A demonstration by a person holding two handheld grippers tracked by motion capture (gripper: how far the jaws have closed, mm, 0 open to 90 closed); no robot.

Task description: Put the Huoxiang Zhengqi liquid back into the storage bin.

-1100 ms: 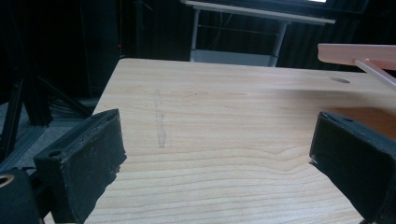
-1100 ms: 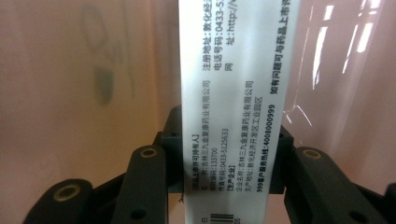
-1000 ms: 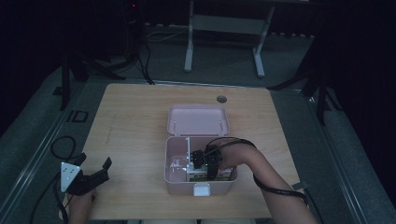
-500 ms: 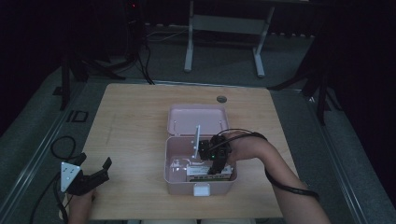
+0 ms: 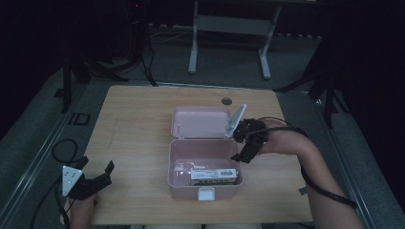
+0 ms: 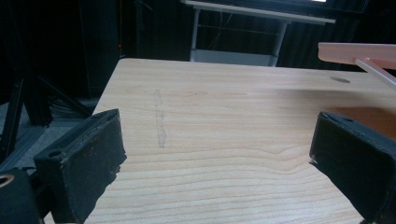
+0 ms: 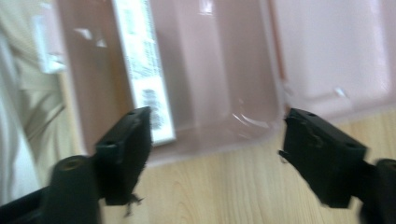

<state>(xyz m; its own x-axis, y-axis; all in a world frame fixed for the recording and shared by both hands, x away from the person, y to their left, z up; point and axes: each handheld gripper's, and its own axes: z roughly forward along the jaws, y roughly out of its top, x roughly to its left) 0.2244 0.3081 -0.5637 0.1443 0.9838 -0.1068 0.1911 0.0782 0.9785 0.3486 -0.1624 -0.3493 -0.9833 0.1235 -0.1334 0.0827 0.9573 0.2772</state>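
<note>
Pink box (image 5: 205, 167): label legible in right gripper view.

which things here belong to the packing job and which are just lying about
In the job: pink box, its open lid, white packet lying inside, right gripper with jaws open above the box's edge.
Lying about: left gripper, dark round spot on table.

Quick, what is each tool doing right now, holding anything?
Left tool: open, empty, low over the table.
Right tool: open, jaws just widened, nothing between them, above the pink box.
</note>
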